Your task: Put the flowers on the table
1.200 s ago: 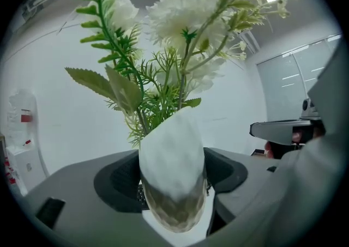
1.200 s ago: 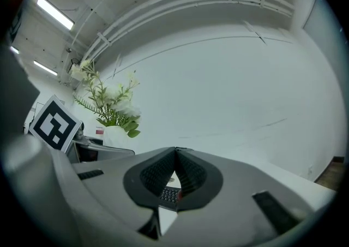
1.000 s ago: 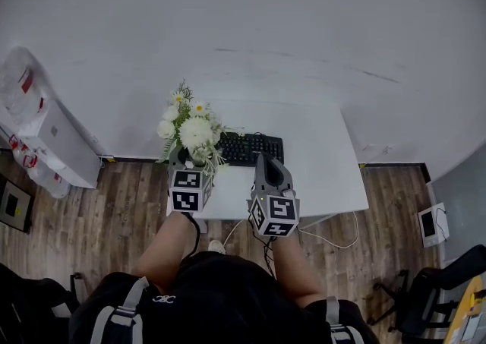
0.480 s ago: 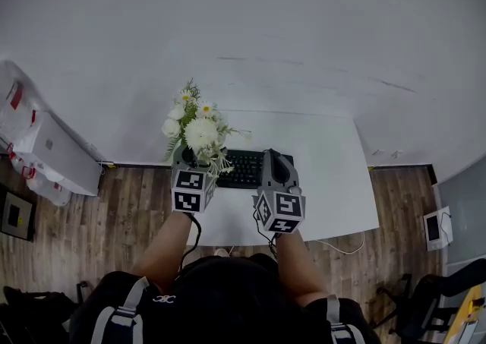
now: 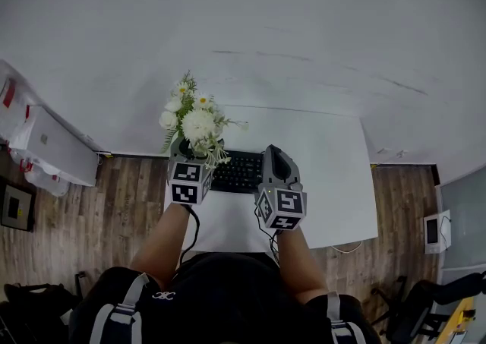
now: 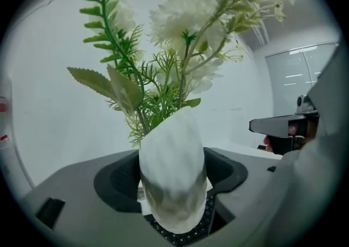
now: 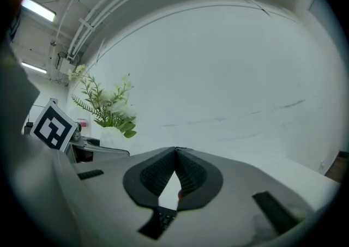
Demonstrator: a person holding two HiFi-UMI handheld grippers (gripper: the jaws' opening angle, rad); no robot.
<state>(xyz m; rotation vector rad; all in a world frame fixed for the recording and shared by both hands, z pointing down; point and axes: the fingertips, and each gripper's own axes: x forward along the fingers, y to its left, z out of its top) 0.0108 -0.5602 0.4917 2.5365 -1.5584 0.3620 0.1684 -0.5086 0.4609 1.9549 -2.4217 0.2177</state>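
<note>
Flowers [image 5: 194,118]: white bunch in a pale vase [image 6: 173,175], gripped by the left claw [image 5: 188,154] above the surface's [image 5: 326,175] left part, at the keyboard's [image 5: 239,170] end. Right claw [image 5: 275,164]: closed, empty. Vase to be kept upright and lowered onto bare surface before release.

two grippers, a left gripper [image 5: 188,159] and a right gripper [image 5: 275,154], one vase [image 6: 172,180] of flowers [image 5: 196,124], one keyboard [image 5: 237,172], one table [image 5: 334,175].
</note>
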